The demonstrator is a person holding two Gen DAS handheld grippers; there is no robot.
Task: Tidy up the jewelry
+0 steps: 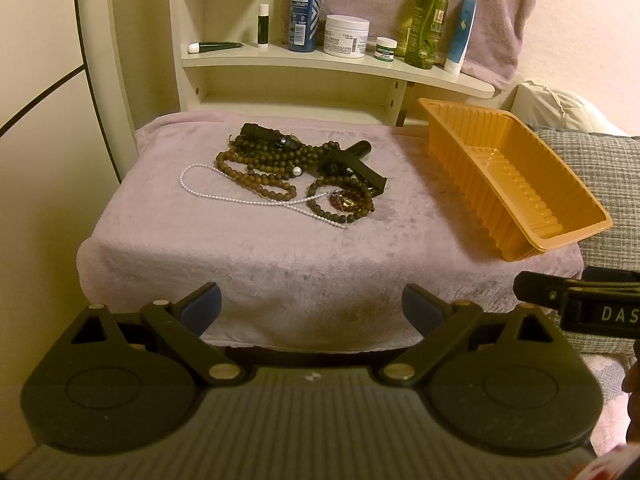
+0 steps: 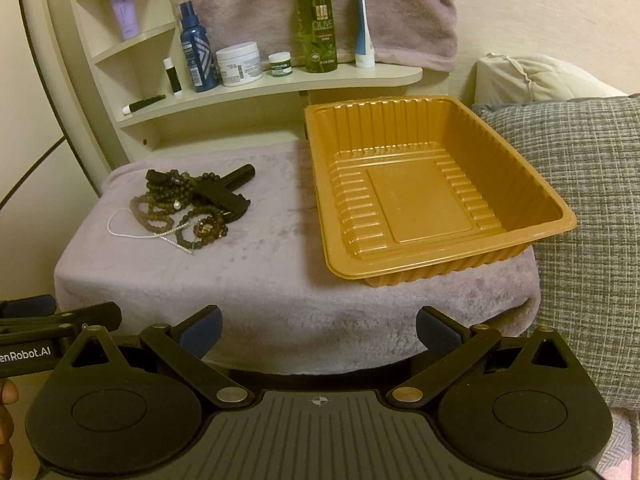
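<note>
Item: jewelry pile point(image 1: 296, 172), centre of the left wrist frame, left-centre of the right wrist frame; lying on a lilac plush cover point(image 1: 256, 256); tangled together, nothing yet in the orange tray point(image 2: 432, 200), which sits empty at right.

Contents: brown bead strands point(image 1: 256, 176); white pearl necklace point(image 1: 224, 196) looping out at the pile's left; black strap-like pieces point(image 1: 352, 168), kind unclear.

Handling, as judged: light, limp, snag-prone; beads round and likely slippery; the pearl strand looks thin, so pull gently; best hold is a free loop at the pile's edge, pinched across the strand, lifted slowly to see what drags along.

Left gripper point(image 1: 312, 300): released, jaws wide, holding nothing, lower frame, short of the cover; right gripper point(image 2: 318, 326): likewise spread and empty.

Writing: "OLIVE" on the green bottle point(image 2: 316, 20), upper centre; "DAS" and "enRobot.AI" on gripper bodies; other shelf labels too small to read.
</note>
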